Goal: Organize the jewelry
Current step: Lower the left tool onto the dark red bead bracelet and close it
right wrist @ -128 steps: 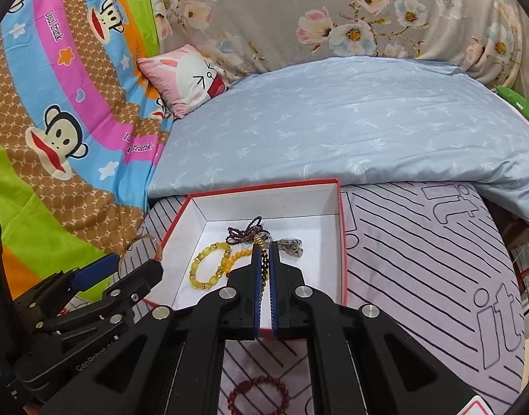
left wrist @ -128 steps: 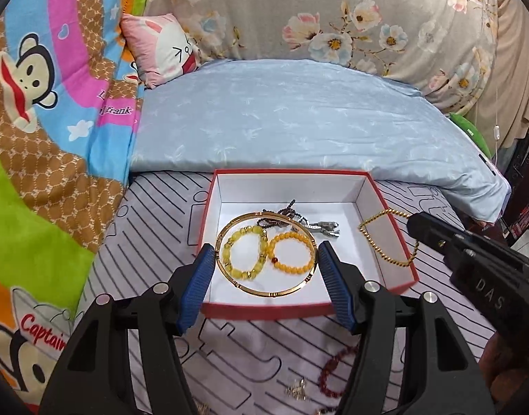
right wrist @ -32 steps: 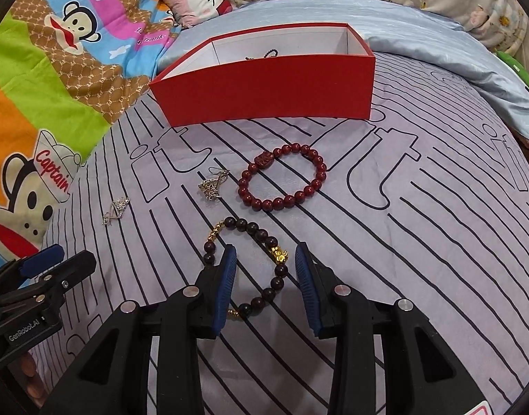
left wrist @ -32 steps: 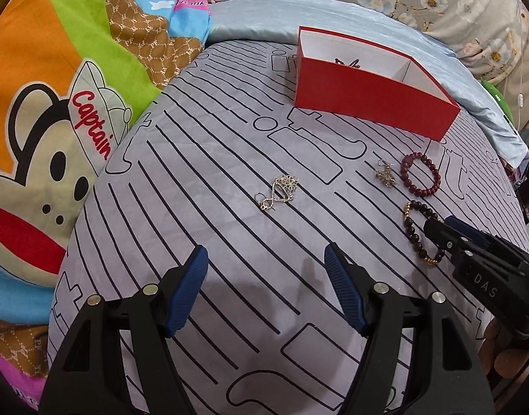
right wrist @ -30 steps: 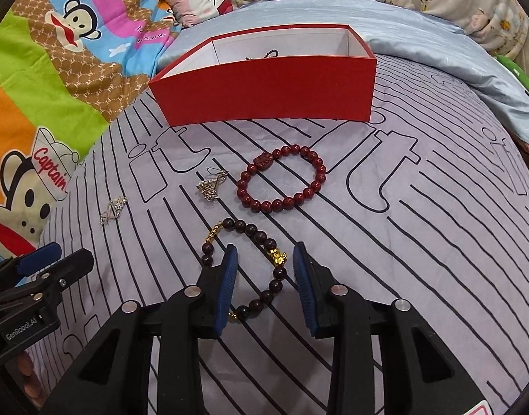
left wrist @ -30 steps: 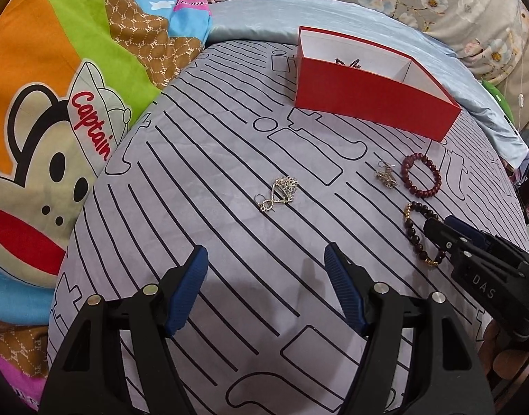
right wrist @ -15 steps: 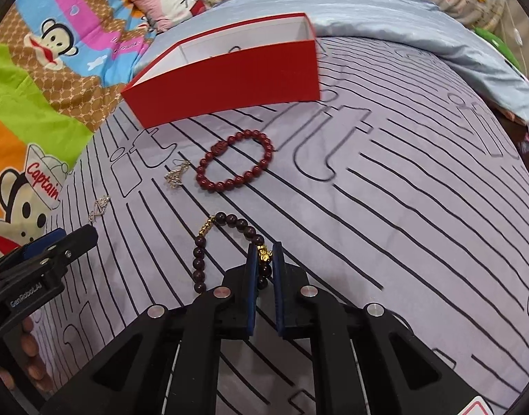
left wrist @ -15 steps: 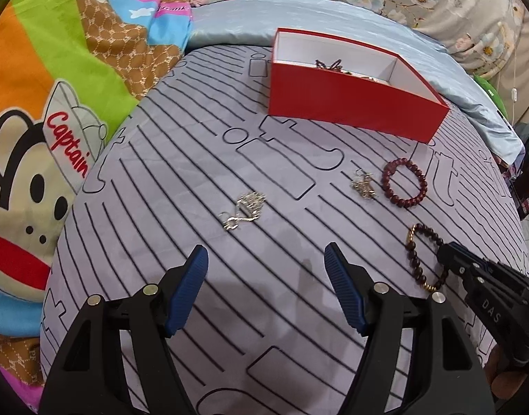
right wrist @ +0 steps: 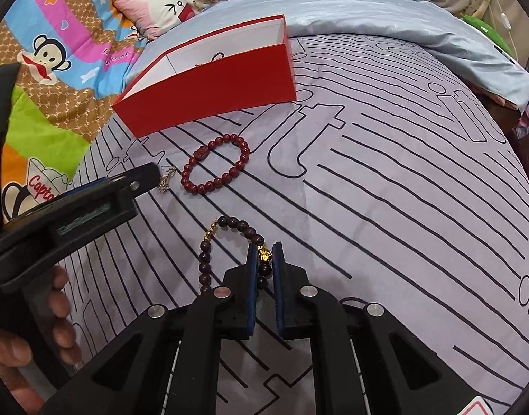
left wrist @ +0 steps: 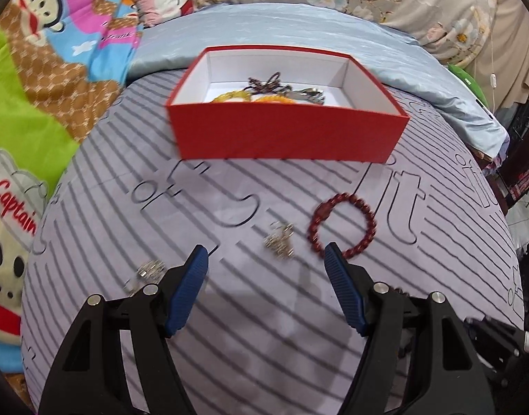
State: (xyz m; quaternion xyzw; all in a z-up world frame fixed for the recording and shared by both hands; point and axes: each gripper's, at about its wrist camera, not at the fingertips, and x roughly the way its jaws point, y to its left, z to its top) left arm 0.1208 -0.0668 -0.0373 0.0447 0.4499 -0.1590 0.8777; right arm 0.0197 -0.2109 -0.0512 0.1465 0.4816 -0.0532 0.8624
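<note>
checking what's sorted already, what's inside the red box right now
Inside the red box: yellow and orange bead bracelets, a dark beaded piece and something silvery. Its front wall hides the rest of the floor.

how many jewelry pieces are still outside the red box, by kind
Bead bracelets: 2, the red bracelet on the bedspread and the dark bracelet pinched in the right gripper.
Small metal charm pieces: 2, one beside the red bracelet, another by the open left gripper.
Total: 4
</note>
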